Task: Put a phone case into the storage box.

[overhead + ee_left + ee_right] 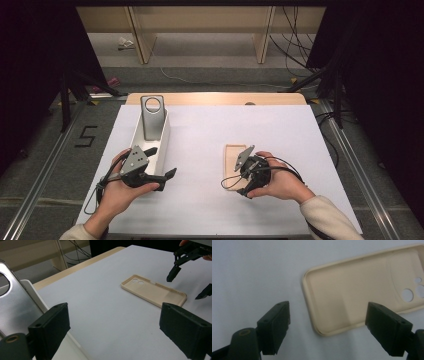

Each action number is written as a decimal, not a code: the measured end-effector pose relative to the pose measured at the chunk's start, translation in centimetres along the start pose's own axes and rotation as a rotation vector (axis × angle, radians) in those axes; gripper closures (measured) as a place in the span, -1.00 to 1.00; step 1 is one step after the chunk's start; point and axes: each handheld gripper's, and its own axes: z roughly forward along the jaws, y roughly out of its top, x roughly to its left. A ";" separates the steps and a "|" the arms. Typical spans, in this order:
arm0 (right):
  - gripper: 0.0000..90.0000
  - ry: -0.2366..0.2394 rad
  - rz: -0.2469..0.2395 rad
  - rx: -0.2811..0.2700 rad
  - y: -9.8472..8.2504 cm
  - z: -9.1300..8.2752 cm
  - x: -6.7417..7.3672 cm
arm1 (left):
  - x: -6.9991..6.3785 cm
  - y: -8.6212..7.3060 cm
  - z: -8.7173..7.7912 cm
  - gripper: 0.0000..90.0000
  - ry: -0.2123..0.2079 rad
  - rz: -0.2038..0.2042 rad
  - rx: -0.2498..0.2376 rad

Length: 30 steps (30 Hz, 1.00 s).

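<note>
table [210, 200]: white top | beige phone case [153, 290] | white bin [161, 145]

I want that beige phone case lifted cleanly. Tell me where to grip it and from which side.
Grip the case across its short plain end, opposite the camera holes. It lies flat, hollow side up, so only its thin raised rim offers a hold. Bring the open right tool down from above, its jaws already flanking that end.

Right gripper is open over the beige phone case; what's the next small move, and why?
Probably lower the right gripper and close on the case's near end. Its jaws stand open, spanning that corner, and the case lies flat, inside up, on the table, untouched.
</note>
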 end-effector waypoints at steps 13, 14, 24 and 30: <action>-0.38 -0.046 -0.146 0.114 1.5 1.4 1.0 | -0.1 0.0 0.1 -0.78 -0.005 -0.006 -0.004; -0.37 -0.051 -0.149 0.119 1.6 1.4 1.0 | -0.1 0.0 0.1 -0.78 -0.004 -0.004 -0.004; -0.24 -0.072 -0.183 0.175 2.2 2.3 0.7 | -0.1 0.0 0.2 -0.77 -0.007 -0.006 -0.004; -0.17 -0.076 -0.200 0.200 2.5 2.6 0.7 | -0.1 0.0 0.2 -0.77 -0.009 -0.007 -0.005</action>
